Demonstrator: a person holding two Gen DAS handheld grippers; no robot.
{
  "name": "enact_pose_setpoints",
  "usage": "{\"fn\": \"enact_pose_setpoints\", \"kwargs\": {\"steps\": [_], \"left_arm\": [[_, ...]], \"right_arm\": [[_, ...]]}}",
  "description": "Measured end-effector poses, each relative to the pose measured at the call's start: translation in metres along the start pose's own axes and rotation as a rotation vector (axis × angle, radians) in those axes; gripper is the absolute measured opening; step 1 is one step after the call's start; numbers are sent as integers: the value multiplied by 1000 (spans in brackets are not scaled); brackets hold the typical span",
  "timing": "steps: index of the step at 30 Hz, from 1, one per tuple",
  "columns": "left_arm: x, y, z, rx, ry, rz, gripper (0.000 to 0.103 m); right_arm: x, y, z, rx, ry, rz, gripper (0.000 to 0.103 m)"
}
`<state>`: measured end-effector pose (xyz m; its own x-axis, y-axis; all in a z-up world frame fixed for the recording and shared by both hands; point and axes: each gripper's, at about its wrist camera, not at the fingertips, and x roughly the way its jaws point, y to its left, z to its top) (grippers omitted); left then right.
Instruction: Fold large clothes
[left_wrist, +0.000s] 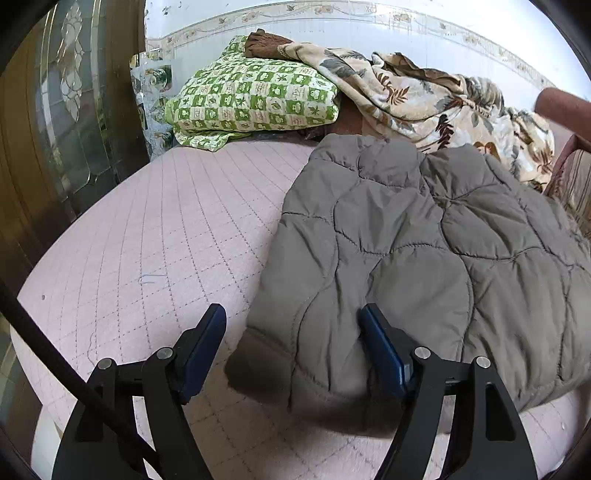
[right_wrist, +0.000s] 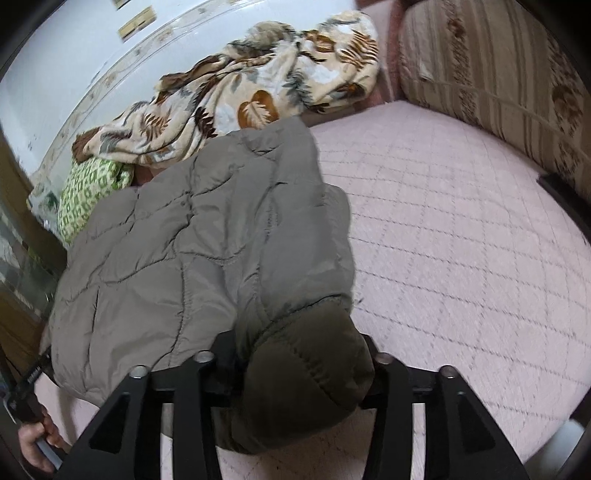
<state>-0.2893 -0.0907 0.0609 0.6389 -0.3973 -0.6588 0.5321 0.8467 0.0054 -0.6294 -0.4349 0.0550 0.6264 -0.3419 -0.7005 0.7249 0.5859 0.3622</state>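
Left gripper (left_wrist: 293, 325): black arms, blue pads, jaws apart; the jacket's near corner lies between them, with the left pad clear of it.
Right gripper (right_wrist: 295, 354): black fingers, jaws apart, around a puffy dark fold of jacket; whether they press it, I cannot tell.
Quilted jacket (left_wrist: 424, 258): grey-brown, padded, curved stitching, folded flat at the bed's near edge.
Bed cover (left_wrist: 166, 229): pale pink, grid-stitched.
Pillow (left_wrist: 255, 99): green-and-cream checked, far edge.
Blanket (right_wrist: 240, 96): fleecy, leaf print, bunched along the far edge.

Both wrist views look steeply down, close over the shared grey jacket (left_wrist: 424, 251).
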Motion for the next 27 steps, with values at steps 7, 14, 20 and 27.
{"fn": "enact_pose_setpoints", "kwargs": {"steps": [7, 14, 20, 27], "left_arm": [[-20, 23, -5, -68, 12, -24, 75], [-45, 25, 2, -72, -113, 86, 75], [-54, -7, 7, 8, -178, 12, 75], [-12, -36, 2, 75, -42, -17, 75]], "right_arm": [[-30, -13, -6, 67, -15, 29, 59], [-68, -9, -6, 41, -166, -38, 59], [-71, 25, -2, -97, -222, 4, 41], [-35, 29, -3, -119, -133, -39, 41]]}}
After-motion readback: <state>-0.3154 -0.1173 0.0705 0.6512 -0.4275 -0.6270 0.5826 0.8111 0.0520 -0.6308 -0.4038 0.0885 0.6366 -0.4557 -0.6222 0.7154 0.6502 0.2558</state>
